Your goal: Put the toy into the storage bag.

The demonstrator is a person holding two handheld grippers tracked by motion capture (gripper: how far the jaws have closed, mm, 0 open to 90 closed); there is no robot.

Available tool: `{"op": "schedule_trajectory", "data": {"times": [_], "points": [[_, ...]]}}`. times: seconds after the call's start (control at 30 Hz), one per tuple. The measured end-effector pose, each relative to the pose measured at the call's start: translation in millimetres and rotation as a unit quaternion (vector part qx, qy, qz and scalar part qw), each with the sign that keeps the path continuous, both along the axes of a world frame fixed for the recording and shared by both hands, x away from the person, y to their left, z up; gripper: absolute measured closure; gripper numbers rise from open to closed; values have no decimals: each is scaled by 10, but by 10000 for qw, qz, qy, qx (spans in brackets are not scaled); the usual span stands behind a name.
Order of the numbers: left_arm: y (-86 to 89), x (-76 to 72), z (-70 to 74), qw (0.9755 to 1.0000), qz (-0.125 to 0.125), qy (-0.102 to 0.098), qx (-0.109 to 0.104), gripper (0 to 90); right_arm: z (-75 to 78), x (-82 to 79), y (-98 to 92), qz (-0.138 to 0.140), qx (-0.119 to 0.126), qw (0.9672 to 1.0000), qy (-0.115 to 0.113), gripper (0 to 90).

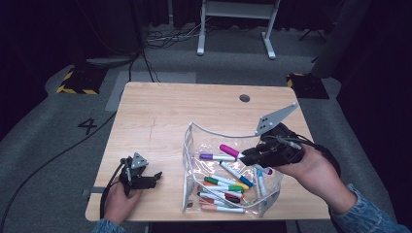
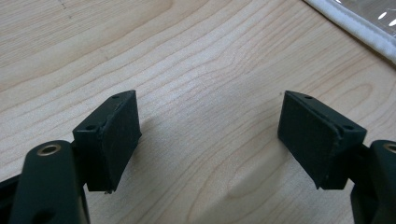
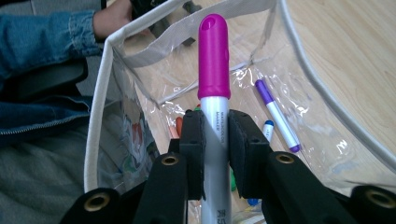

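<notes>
Right gripper view shows your right gripper (image 3: 215,149) pinching the magenta marker (image 3: 214,70), cap at 12 o'clock, above the clear pouch (image 3: 100,93). Your left gripper (image 2: 210,135) rests spread over bare table (image 2: 201,56), at 9 o'clock from the pouch.

High view: table (image 1: 160,116) evenly lit from overhead, surroundings fall off to near black, floor dim grey. Resolution low, soft overall, markers in the clear pouch (image 1: 192,145) smeared. Specular glints on the pouch plastic. Left gripper view: bright, wood grain sharp in the middle, soft shadows under both black pads (image 2: 119,135), far-right corner slightly blown. Right gripper view: magenta marker (image 3: 214,70) cap sharp with a highlight at the tip, near foreground soft, background mildly blurred.
</notes>
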State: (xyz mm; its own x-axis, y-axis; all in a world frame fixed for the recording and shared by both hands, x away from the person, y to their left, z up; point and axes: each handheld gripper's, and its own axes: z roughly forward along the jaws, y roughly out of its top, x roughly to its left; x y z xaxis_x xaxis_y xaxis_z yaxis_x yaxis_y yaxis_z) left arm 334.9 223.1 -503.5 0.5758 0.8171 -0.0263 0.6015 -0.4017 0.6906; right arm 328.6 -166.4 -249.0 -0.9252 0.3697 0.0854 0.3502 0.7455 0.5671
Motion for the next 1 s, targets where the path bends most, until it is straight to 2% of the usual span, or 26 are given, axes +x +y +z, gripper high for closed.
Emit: {"op": "schedule_trajectory", "data": {"times": [0.23,0.47,0.63,0.77,0.9,1.0], "points": [[0,0,0,10000,-1,1,1,213,-162,40,194,213,-425,9987,159,763],[0,0,0,10000,-2,0,2,212,-396,43,380,471,-796,9950,382,763],[1,0,0,10000,-2,1,2,212,-567,19,510,704,-1091,9904,473,762],[1,0,1,10000,-4,2,5,212,-620,-9,599,901,-1385,9854,401,762],[1,0,1,10000,-5,2,6,212,-664,-24,683,1056,-1517,9819,407,761],[1,0,1,10000,-6,2,7,213,-742,-6,751,1116,-1567,9799,528,760]]}}
